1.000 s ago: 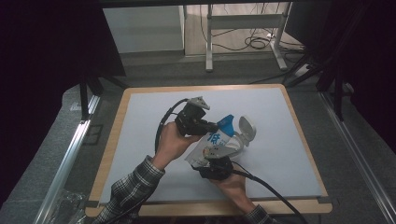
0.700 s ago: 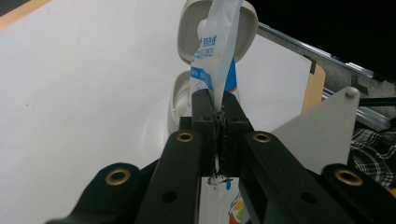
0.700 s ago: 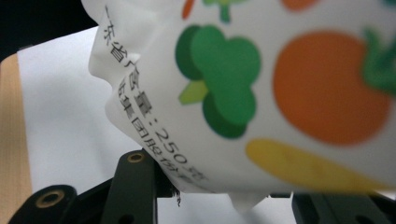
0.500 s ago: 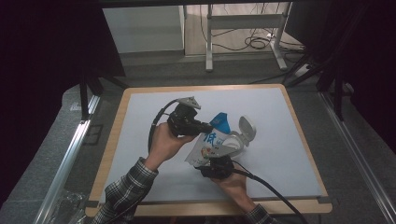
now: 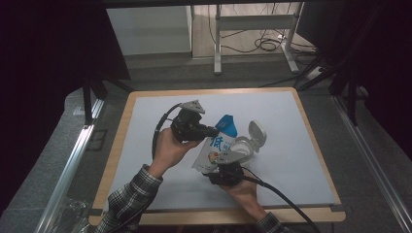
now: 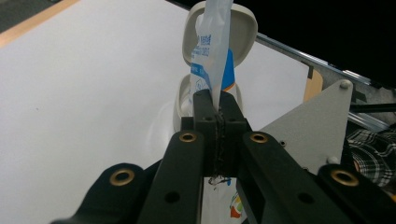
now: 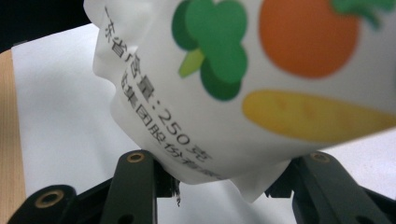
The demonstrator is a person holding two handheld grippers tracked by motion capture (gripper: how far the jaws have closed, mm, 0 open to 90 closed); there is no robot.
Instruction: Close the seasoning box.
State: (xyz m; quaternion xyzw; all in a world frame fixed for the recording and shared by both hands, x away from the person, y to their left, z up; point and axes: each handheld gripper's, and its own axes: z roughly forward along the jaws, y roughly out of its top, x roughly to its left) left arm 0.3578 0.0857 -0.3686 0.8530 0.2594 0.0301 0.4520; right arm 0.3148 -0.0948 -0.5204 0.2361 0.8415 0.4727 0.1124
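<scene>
Left gripper jaws clamp the pouch upper edge while right gripper jaws grip its bottom, poising it over the open-lidded container beyond.

The surface is a pale grey-white mat framed by a light wooden border, with small dark clips at its near corners. A white container with its hinged round lid flipped open stands on it, right of the middle.
</scene>
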